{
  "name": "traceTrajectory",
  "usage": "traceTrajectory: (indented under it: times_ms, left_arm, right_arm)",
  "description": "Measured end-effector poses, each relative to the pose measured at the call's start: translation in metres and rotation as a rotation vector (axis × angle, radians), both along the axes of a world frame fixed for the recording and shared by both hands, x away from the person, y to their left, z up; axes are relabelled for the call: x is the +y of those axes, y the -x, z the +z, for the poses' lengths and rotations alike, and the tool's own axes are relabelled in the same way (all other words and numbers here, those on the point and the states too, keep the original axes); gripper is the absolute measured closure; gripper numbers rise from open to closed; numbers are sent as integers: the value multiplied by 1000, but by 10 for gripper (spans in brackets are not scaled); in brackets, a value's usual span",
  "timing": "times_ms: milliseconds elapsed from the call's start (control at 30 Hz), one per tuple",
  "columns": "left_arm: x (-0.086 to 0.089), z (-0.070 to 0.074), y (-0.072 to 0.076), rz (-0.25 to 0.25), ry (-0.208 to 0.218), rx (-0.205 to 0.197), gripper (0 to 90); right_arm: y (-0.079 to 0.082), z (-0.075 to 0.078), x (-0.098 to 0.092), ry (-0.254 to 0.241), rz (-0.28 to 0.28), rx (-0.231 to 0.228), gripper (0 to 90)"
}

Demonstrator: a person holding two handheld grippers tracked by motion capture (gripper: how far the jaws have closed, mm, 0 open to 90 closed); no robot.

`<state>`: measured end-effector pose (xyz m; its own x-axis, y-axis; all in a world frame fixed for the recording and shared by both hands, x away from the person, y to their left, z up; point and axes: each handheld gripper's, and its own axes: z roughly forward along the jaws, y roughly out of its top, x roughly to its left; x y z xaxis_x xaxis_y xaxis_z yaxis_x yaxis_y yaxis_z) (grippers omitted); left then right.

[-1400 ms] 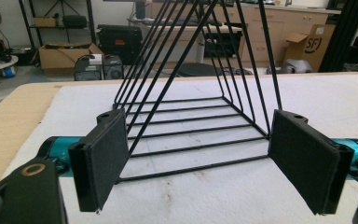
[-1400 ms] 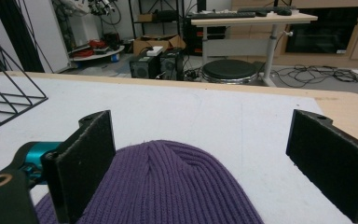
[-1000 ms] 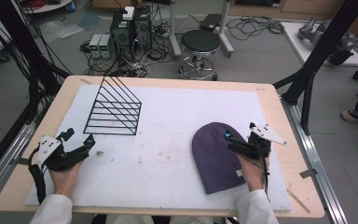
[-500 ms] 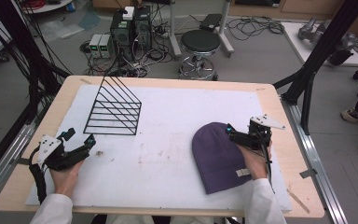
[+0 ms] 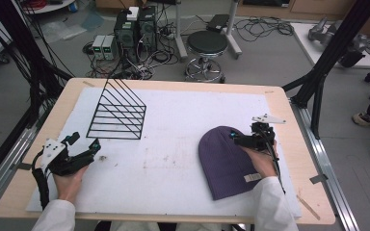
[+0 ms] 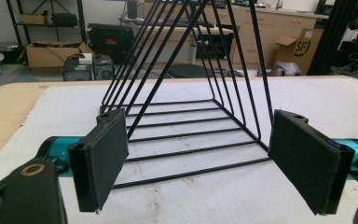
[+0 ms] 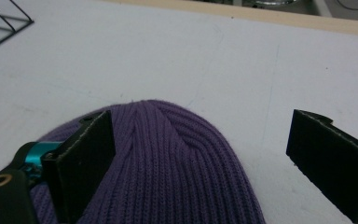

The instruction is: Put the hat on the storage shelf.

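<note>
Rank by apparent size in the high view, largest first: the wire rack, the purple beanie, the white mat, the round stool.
1. White mat, by far the largest.
2. Purple beanie and wire rack: alike in spread, so no ranking between them.
3. Round stool, smallest, though it stands farther from the camera, on the floor.

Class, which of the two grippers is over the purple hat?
The right gripper: its open jaws straddle the purple ribbed knit hat's crown, while the left gripper faces the black wire rack.
</note>
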<state>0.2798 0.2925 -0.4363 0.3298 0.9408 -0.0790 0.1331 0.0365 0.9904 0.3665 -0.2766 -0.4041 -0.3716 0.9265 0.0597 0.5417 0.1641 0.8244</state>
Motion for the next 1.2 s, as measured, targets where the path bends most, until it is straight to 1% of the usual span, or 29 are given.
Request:
traceTrajectory:
  times_ms: [33,133,200,333,433,533,600,633,667,700,733,800,833,967,1033,1067,1200]
  left_arm:
    - [0,0,0,-3,-3,1,200]
    - [0,0,0,-5,-1,3,199]
    - [0,0,0,-5,2,2,199]
    - [1,0,0,-4,4,4,199]
    - [1,-1,0,-5,4,4,198]
    - [1,-1,0,-8,2,3,198]
    - [0,0,0,-10,0,5,198]
    - [0,0,0,-10,0,5,198]
    - [0,-1,0,-11,1,3,198]
    - [0,-1,0,-11,1,3,198]
    - [0,-1,0,-11,1,3,198]
    - [0,0,0,-11,0,3,198]
    - [0,0,0,-11,-1,4,198]
    - [0,-1,0,-10,3,5,198]
    - [0,-1,0,-12,4,5,198]
    - [-1,-1,0,-14,2,4,198]
    - [-2,-1,-1,-17,1,4,198]
  right_arm:
    - [-2,0,1,13,11,15,72]
    - [-9,-2,5,18,32,39,72]
    - [-13,-7,6,39,42,70,72]
    - [-21,-17,9,59,58,138,72]
    - [-26,-22,10,84,64,168,72]
    - [-29,-24,10,83,66,195,72]
    - [-32,-24,9,89,70,220,71]
    - [-34,-24,9,95,72,241,72]
    - [-36,-24,8,94,74,240,73]
    - [-37,-26,7,86,73,250,73]
    - [-39,-28,6,78,73,271,72]
    - [-41,-33,4,79,73,300,72]
    - [-42,-35,3,69,73,306,73]
    - [-43,-35,4,78,82,301,88]
    - [-43,-34,3,87,101,294,145]
    - [-43,-33,3,82,108,296,162]
    - [-44,-32,5,90,131,299,231]
